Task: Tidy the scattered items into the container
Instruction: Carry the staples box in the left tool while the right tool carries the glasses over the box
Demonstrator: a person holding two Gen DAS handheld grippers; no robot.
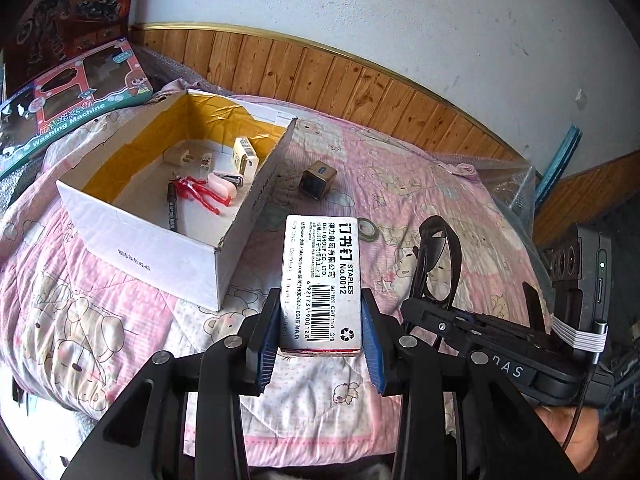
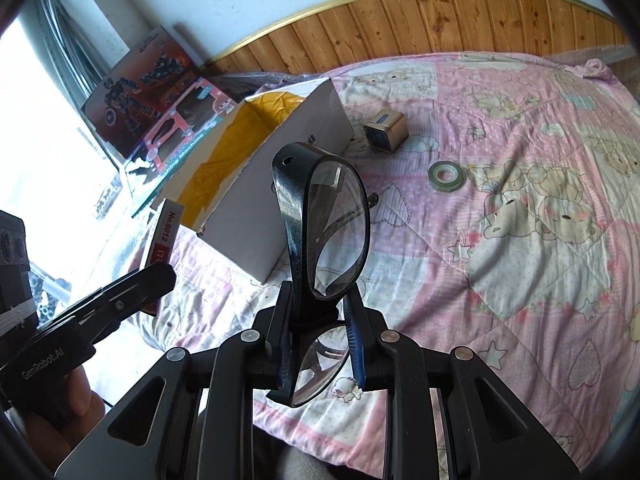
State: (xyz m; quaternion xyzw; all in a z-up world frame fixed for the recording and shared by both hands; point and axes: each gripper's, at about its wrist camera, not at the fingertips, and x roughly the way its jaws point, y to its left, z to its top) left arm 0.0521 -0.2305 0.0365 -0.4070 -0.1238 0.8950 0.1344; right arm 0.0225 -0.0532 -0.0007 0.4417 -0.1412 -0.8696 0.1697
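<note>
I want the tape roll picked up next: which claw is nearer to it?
Right, though not by much. The right claw, gripping the glasses, sits beside the tape roll; the left claw, gripping the staples box, is farther.

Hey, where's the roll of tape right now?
The tape roll lies flat on the pink quilt, right of the cardboard box, just in front of the small gold cube.

A bed covered by a pink quilted cartoon-bear blanket [image 2: 520,264] carries an open white cardboard box with a yellow lining [image 1: 176,256] at its left, a small gold cube-shaped box [image 1: 317,184] just beside the box's right wall, and a greenish tape roll [image 2: 445,176] nearer the middle.
</note>
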